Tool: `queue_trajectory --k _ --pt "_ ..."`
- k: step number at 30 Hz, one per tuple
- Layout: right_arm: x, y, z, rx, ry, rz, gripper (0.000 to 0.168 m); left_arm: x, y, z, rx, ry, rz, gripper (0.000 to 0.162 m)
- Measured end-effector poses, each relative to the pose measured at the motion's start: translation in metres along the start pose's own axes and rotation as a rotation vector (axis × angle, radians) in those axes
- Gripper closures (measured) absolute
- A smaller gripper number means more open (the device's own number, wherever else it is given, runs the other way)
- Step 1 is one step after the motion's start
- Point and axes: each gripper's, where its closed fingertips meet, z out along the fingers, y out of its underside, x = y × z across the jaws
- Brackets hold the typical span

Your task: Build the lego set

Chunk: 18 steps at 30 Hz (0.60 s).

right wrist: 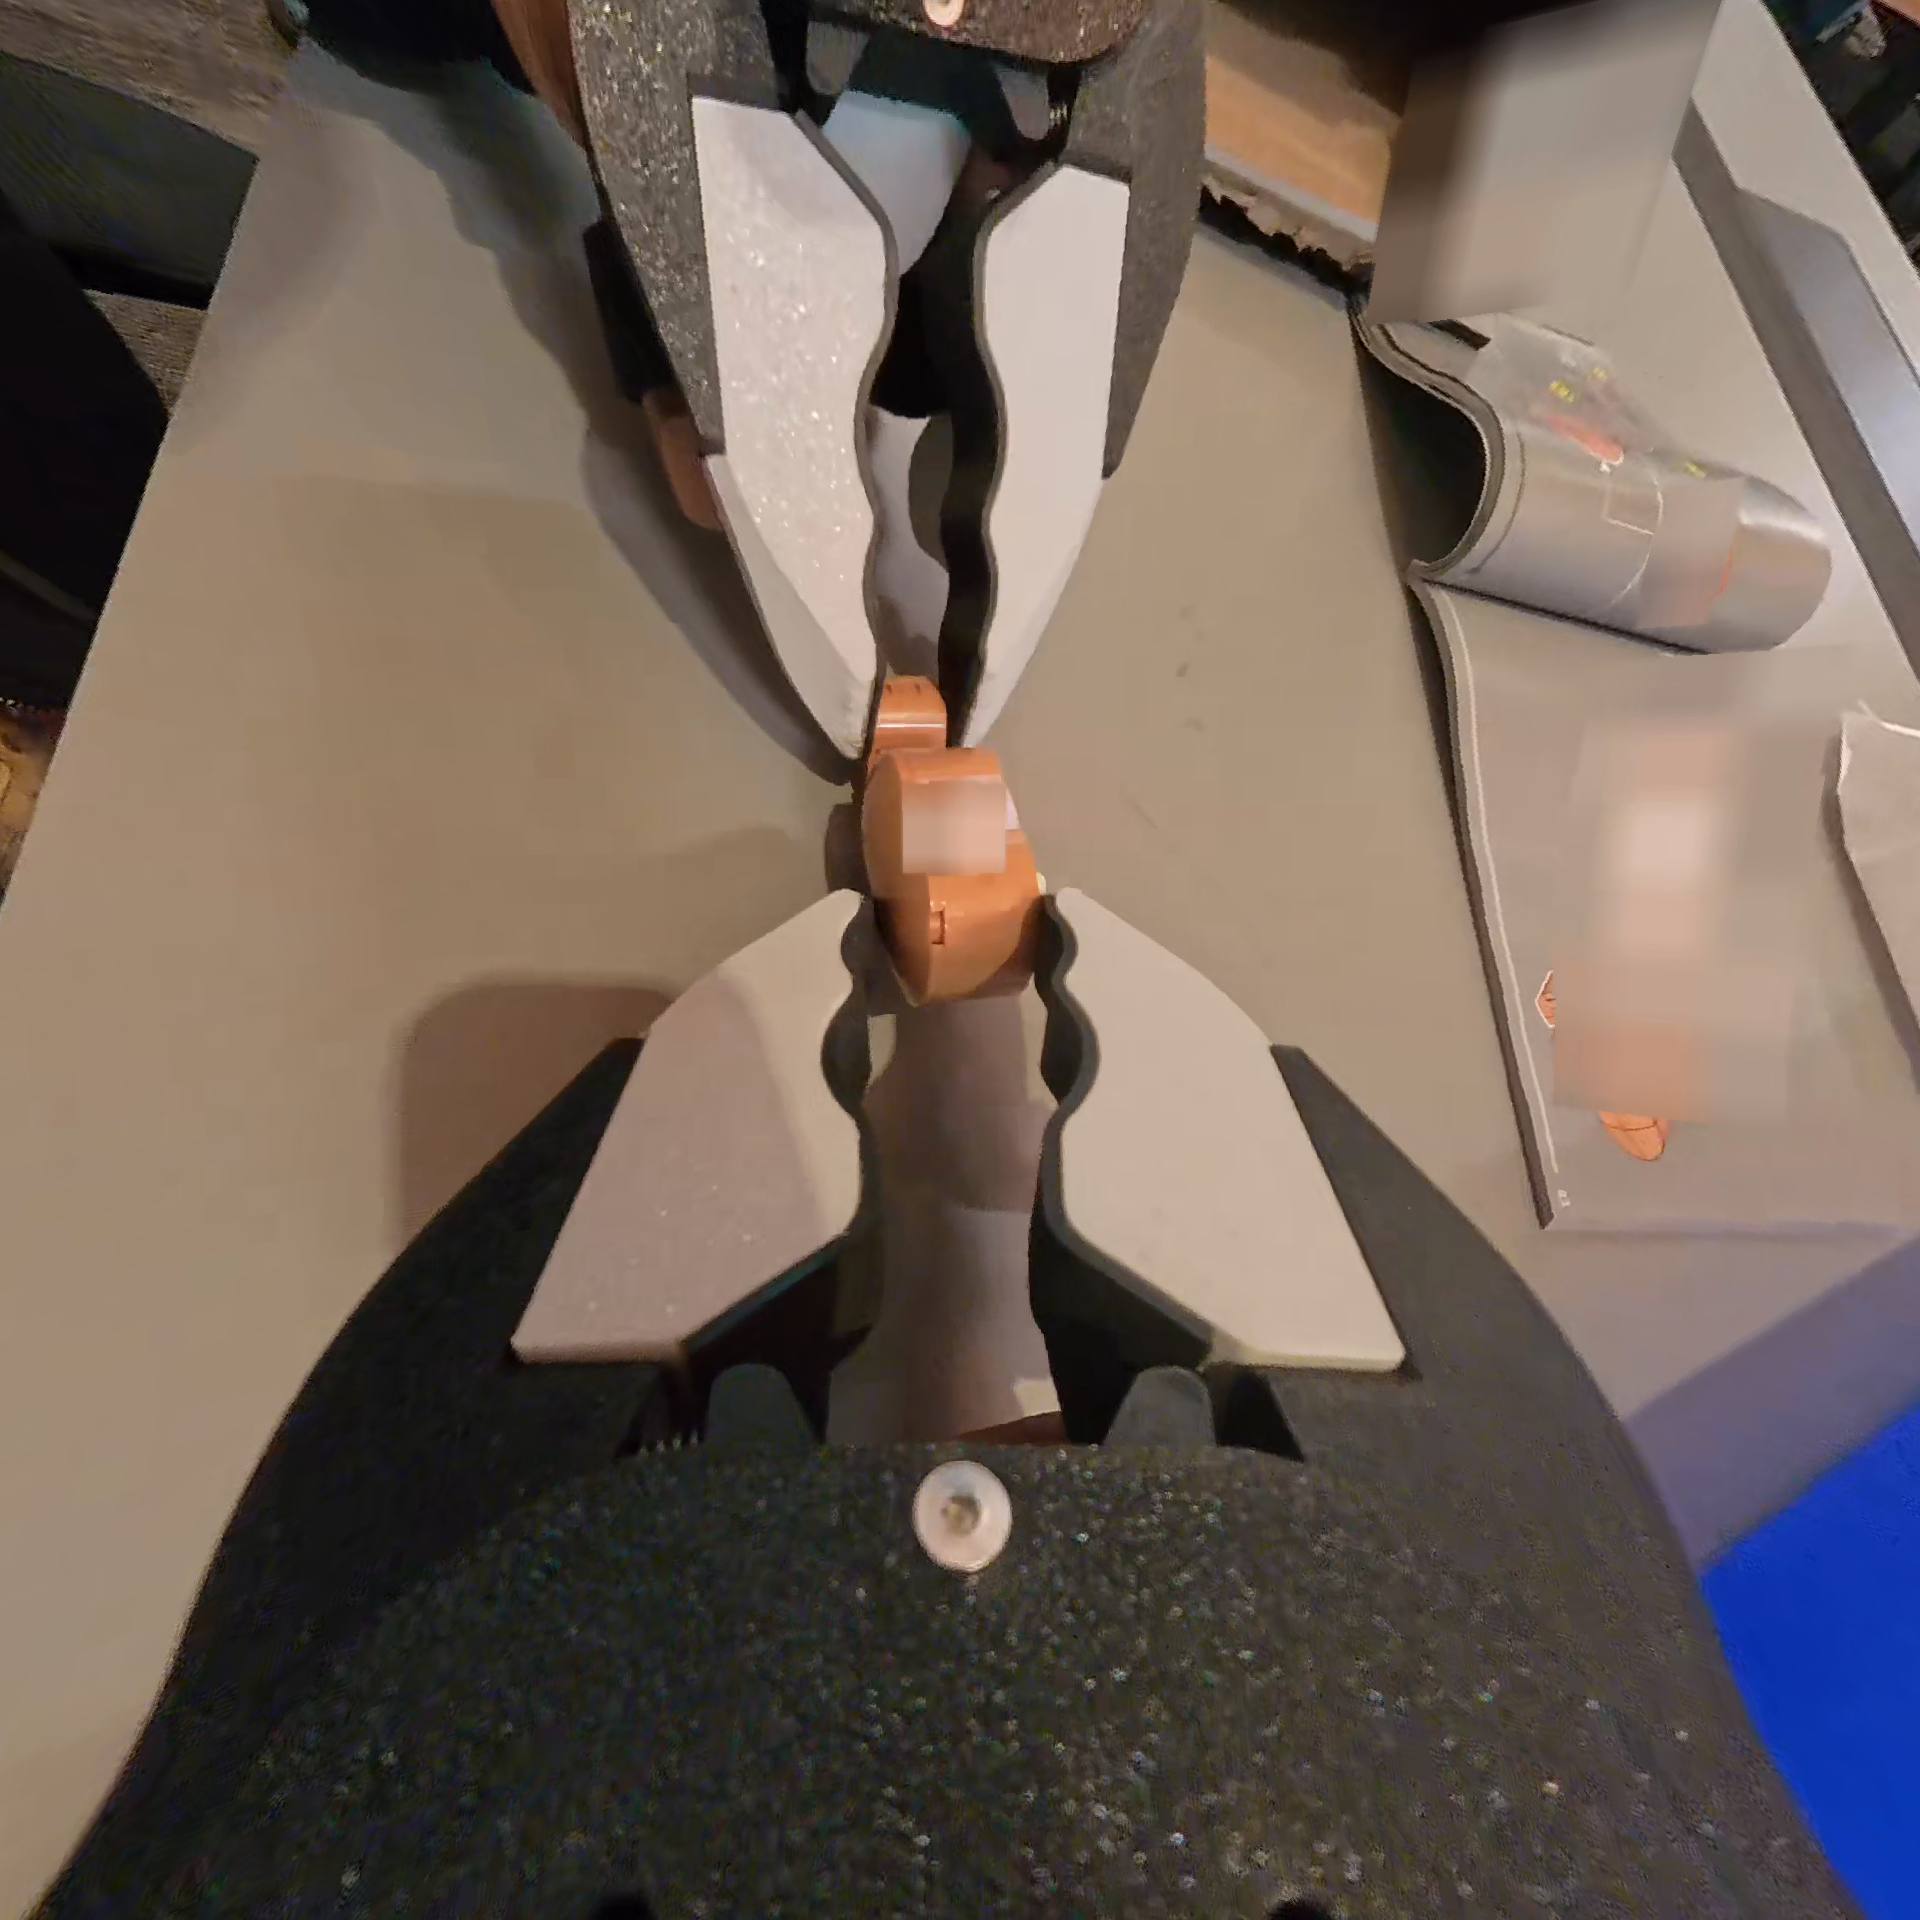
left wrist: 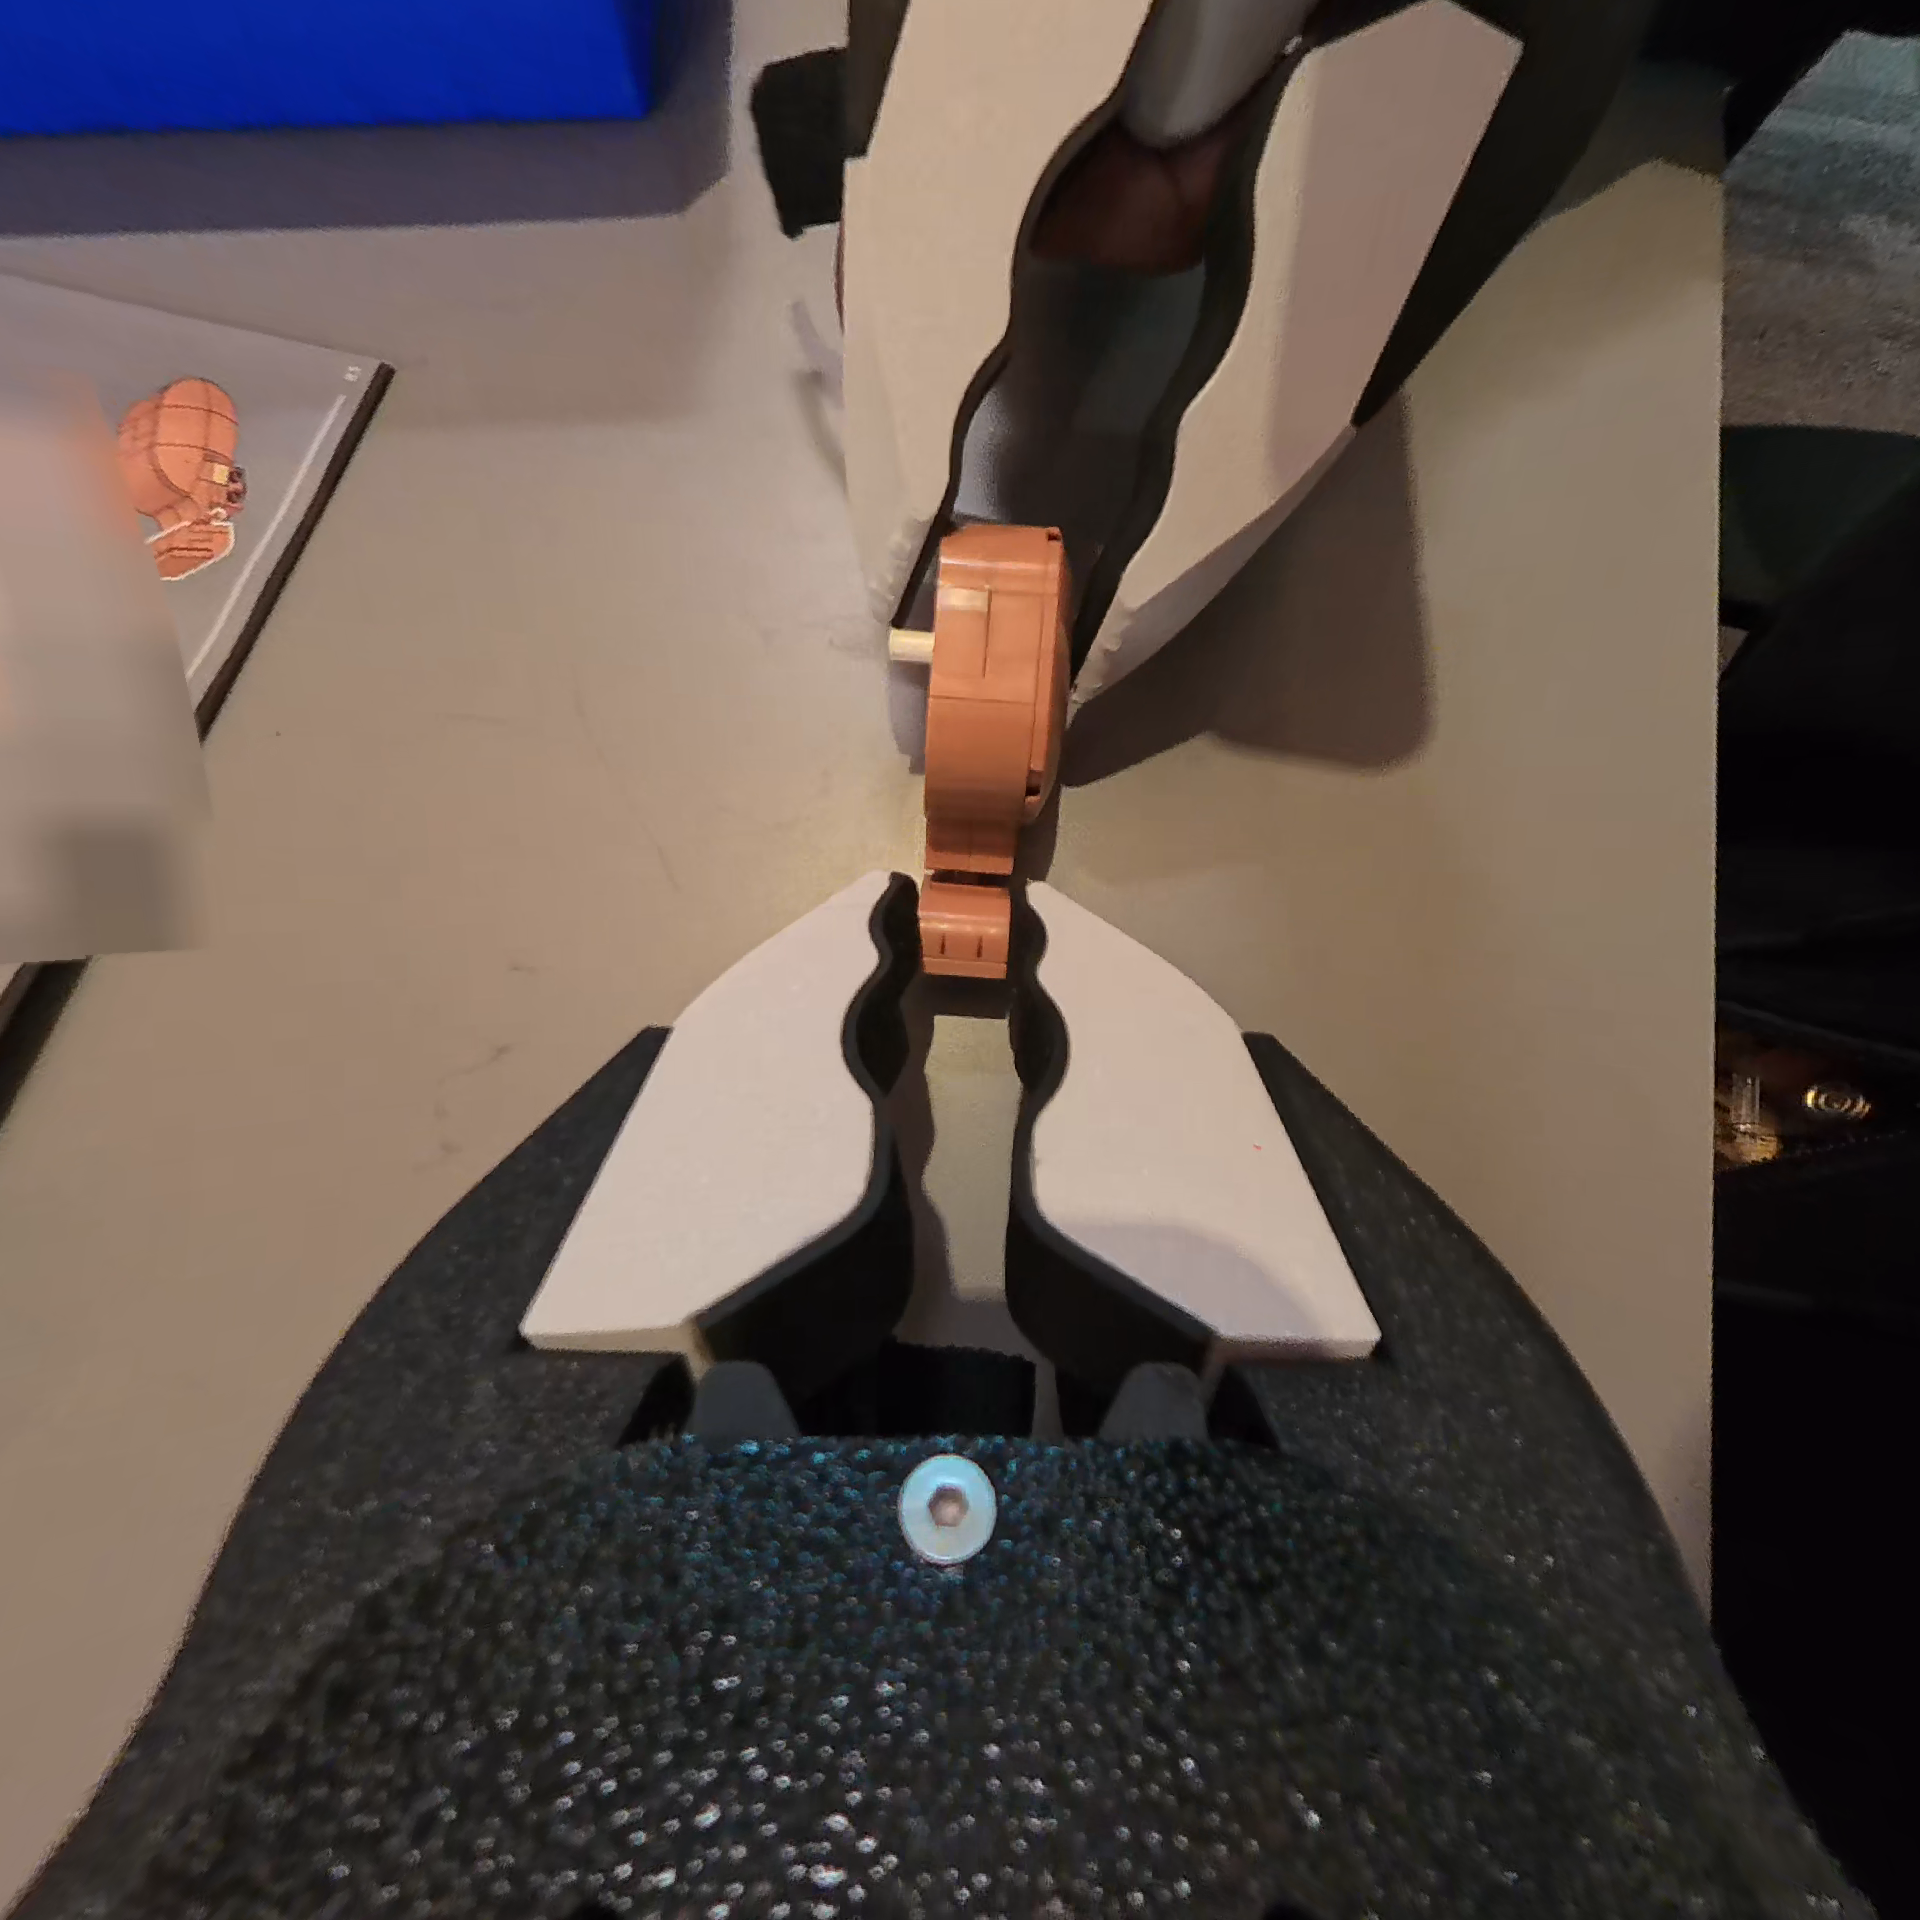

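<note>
Grey tabletop (left wrist: 520, 831) lying bare | left gripper (left wrist: 966, 935) clamping brown lego assembly (left wrist: 992, 665) by its small end; long axis running toward right gripper (right wrist: 956, 935), jaws pinching rounded end

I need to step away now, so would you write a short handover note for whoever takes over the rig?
Left gripper: shut on the small end block of the brown lego piece.
Right gripper: shut on the piece's round body.
The piece is held above the grey table, between the two facing grippers.
The instruction booklet lies open beside it.
Done: the round body and end block look joined.
Left: cannot tell from these views; check the booklet.
</note>
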Motion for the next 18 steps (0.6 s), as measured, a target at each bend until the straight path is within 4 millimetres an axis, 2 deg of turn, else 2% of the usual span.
queue_trajectory --k 4,18 --pt "-0.0013 -0.0016 -0.0002 0.003 0.029 -0.001 0.140 -0.0003 -0.0007 0.0001 0.022 -0.003 -0.007 0.145" --pt "-0.0006 -0.0035 0.0017 0.062 -0.059 0.048 0.140 0.0003 -0.0033 -0.0007 0.074 0.053 0.035 0.144"
